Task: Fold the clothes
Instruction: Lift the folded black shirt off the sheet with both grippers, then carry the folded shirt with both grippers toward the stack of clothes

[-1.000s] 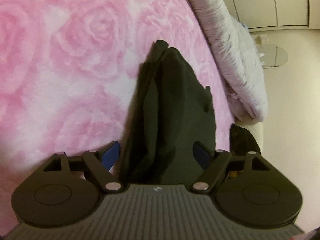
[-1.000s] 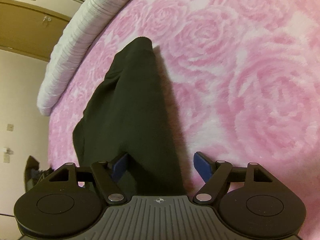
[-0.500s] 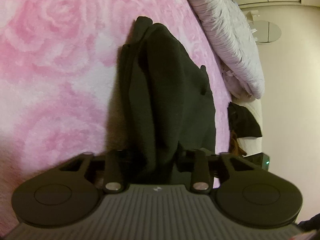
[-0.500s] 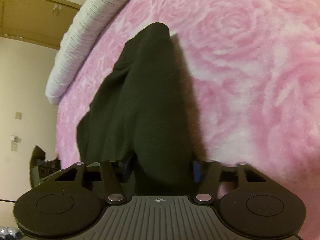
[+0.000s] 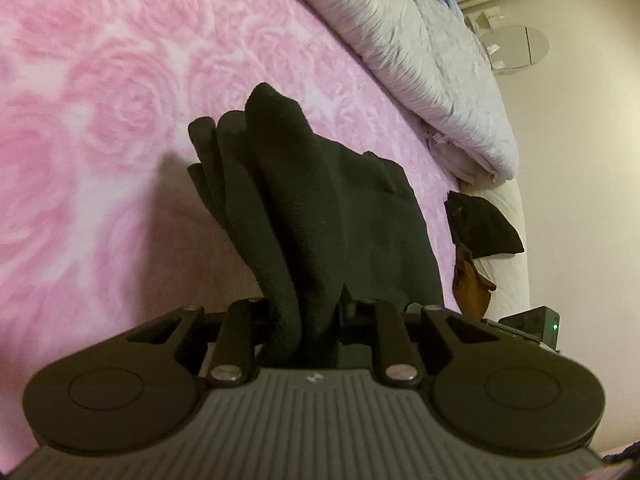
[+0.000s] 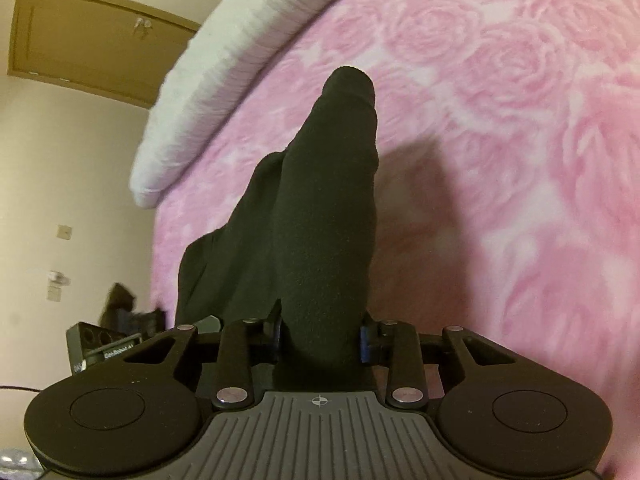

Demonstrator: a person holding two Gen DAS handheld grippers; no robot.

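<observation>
In the left wrist view the left tool (image 5: 308, 316) is clamped on a bunch of the black garment (image 5: 320, 208), which runs straight ahead from the jaws, its long axis in line with the fingers, lifted near the tool while its far end seems to trail onto the pink rose bedspread (image 5: 100, 80). In the right wrist view the right tool (image 6: 320, 336) is likewise closed on the black garment (image 6: 324, 220), a thick roll running forward above the bedspread (image 6: 520, 120), so both tools grip near ends and neither looks nearer.
</observation>
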